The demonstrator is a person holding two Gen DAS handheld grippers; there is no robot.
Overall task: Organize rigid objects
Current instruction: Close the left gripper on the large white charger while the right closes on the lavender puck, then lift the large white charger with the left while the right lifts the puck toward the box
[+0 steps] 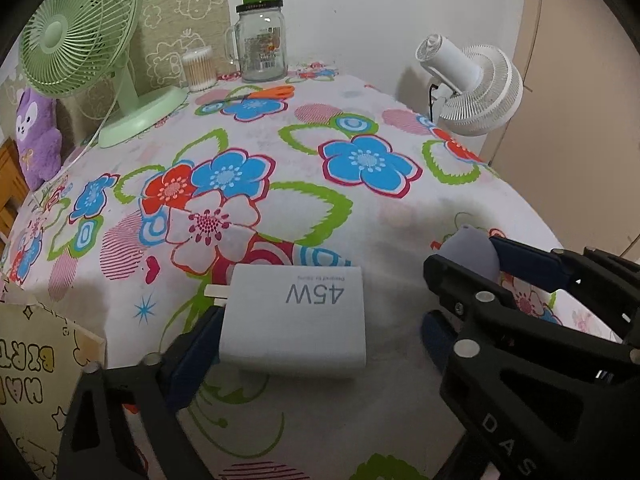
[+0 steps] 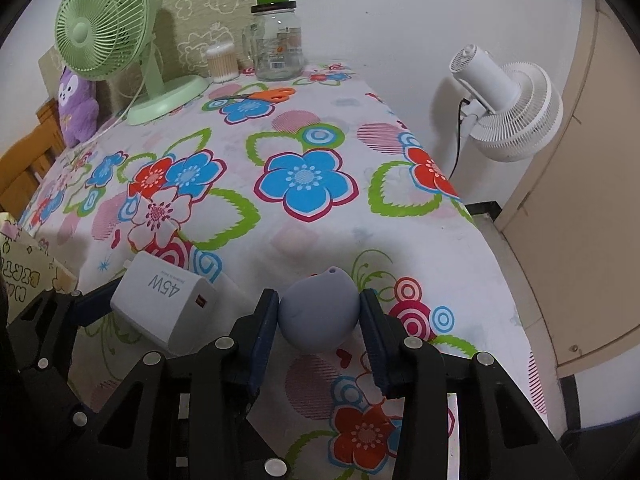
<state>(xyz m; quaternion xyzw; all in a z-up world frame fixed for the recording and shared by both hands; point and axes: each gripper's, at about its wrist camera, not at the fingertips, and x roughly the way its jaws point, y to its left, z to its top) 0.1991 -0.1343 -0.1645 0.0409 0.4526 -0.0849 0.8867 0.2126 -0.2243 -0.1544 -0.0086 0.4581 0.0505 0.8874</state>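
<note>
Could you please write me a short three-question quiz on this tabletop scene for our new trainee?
1. True or false: the right gripper is shut on the grey-blue egg-shaped object.
2. What is printed on the white charger?
3. The orange-handled scissors lie nearest: A) green fan B) white fan C) glass jar

Key: 1 true; 2 "45W"; 3 C.
</note>
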